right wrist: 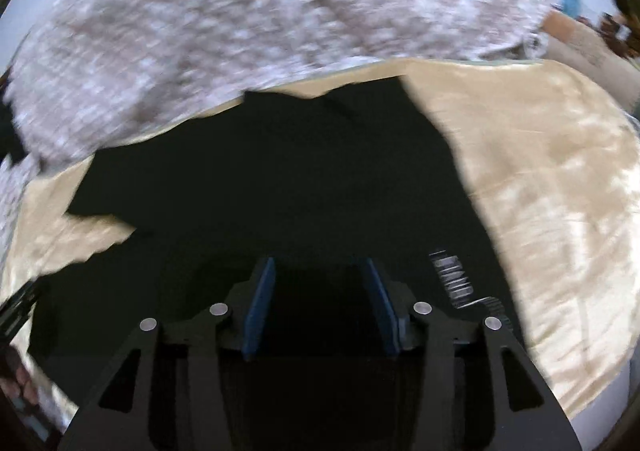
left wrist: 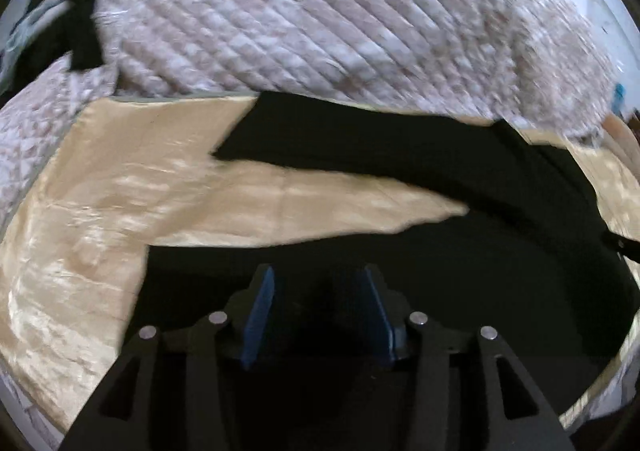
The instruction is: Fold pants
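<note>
Lying flat on tan sheet, black pants fill centre and lower frame in both views. Left gripper jaws apart, nothing pinched; right gripper same, above dark cloth. Quilted blanket upper frame, blurred; contact w/ pants unclear.

A glossy beige sheet carries the black pants, spread flat, beside a quilted blanket.
</note>
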`<state>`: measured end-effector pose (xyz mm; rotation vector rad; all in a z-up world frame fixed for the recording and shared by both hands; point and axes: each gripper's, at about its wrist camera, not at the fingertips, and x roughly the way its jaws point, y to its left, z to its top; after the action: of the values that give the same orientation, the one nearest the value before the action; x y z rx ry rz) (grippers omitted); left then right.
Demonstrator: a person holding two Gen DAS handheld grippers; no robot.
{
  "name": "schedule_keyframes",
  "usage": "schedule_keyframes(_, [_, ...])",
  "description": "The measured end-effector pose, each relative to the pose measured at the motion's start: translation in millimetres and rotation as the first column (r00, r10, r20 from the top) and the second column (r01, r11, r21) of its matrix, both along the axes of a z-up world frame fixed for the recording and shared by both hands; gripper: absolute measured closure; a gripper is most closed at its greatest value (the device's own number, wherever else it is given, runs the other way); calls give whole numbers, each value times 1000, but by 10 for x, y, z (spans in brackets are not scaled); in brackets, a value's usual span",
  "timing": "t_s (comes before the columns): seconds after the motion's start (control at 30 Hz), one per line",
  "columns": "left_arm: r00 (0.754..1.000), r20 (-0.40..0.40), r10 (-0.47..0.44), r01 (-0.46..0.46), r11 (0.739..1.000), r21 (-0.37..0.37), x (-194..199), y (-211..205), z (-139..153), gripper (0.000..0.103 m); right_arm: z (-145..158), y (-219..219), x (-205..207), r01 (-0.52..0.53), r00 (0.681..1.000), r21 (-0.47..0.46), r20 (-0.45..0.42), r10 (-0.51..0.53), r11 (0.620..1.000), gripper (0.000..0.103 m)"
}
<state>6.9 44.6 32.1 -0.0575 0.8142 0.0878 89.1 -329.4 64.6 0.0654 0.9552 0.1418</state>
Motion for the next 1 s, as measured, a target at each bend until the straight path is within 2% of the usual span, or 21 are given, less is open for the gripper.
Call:
schedule_keyframes(0.1, [993, -102, -52, 50, 998, -23, 82, -106, -183, 51, -124, 248, -43, -70, 997, -53, -24, 69, 996, 54])
schedule_keyframes(0.13, [993, -110, -48, 46, 999, -19, 93, -120, -222, 50, -181, 284, -40, -83, 996, -66, -41, 81, 994, 53])
schedule_keyframes(0.2, [995, -95, -43, 45, 999, 19, 89, -160, -182, 45, -301, 329, -3, -107, 990, -93, -98, 98, 990, 52])
schedule_keyframes(0.3, [994, -94, -49, 48, 999, -9, 76, -157, -151, 45, -233, 316, 7, -98, 993, -78, -76, 92, 992, 52])
schedule_keyframes(0.4, [994, -97, -46, 46, 999, 1, 75, -154, -172, 45, -209, 279, 18, -89, 994, -46, -70, 86, 995, 52])
schedule_keyframes(0.53, [995, -75, -60, 61, 998, 12, 198, -166, -119, 45, -180, 303, -6, -114, 992, -51, -63, 111, 992, 52])
schedule_keyframes(0.63, [994, -59, -92, 91, 996, -6, 380, -180, -17, 45, -136, 342, 71, -131, 990, -62, -53, 128, 989, 52])
schedule_keyframes(0.77, [993, -12, -115, 115, 993, 14, 697, -194, 140, 45, -44, 393, 313, -157, 987, -57, -33, 155, 986, 52])
schedule_keyframes(0.9, [992, -17, -125, 126, 992, 14, 1143, -169, 203, 45, -3, 473, 698, -178, 984, -27, -36, 177, 984, 51])
schedule_keyframes(1.0, [992, -25, -126, 126, 992, -15, 1436, -132, 211, 44, 17, 531, 991, -179, 983, -22, -35, 178, 984, 51])
